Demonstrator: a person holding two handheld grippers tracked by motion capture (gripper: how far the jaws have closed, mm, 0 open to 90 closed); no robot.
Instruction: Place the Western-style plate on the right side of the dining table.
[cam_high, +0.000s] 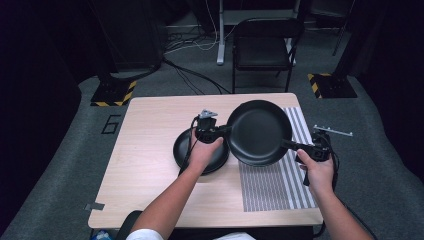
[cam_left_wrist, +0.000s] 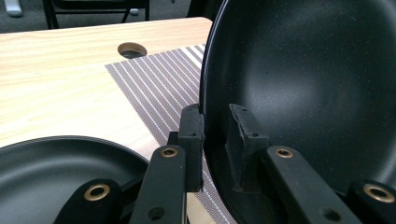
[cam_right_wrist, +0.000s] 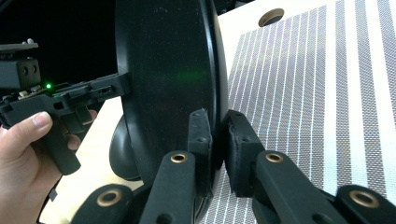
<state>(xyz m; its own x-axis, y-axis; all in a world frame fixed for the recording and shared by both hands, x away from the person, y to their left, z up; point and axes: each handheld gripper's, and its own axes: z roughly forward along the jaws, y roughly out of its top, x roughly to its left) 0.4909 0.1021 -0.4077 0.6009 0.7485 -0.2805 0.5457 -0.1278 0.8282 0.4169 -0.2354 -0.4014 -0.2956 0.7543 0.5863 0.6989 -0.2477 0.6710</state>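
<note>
Item: large black pan (cam_high: 259, 131), held clear of the table (cam_high: 150, 150) between my two grippers, sitting at centre in the high view, partly over the striped mat (cam_high: 280, 185); in both gripper views it shows tilted, its rim running nearly upright.

Left gripper (cam_high: 224, 130): jaws narrowed onto the pan's rim at its 9 o'clock edge; in the left gripper view one pad (cam_left_wrist: 192, 140) lies on the outer wall and the other (cam_left_wrist: 243, 140) on the inner face, both touching; my left hand (cam_high: 202, 150) wraps the grip from below, forearm entering from 6 o'clock and angled towards 1 o'clock; the grey plate (cam_high: 207, 114) rides on top.

Right gripper (cam_high: 289, 144): jaws narrowed onto the rim at about 4 o'clock; the right gripper view shows a pad (cam_right_wrist: 200, 140) on the pan's underside and a pad (cam_right_wrist: 239, 144) on the inner side, rim pinched between; my right hand (cam_high: 316, 167) holds the grip from below, forearm coming up from 5 o'clock.

Nearby: a second, smaller dark pan (cam_high: 187, 150) rests flat on the table at 8 o'clock of the held pan, under the left hand; the mat lies at 5 o'clock on the table; a round hole (cam_left_wrist: 131, 49) in the tabletop sits just beyond the mat's far corner; a black chair (cam_high: 262, 47) stands beyond the table at 12 o'clock.
</note>
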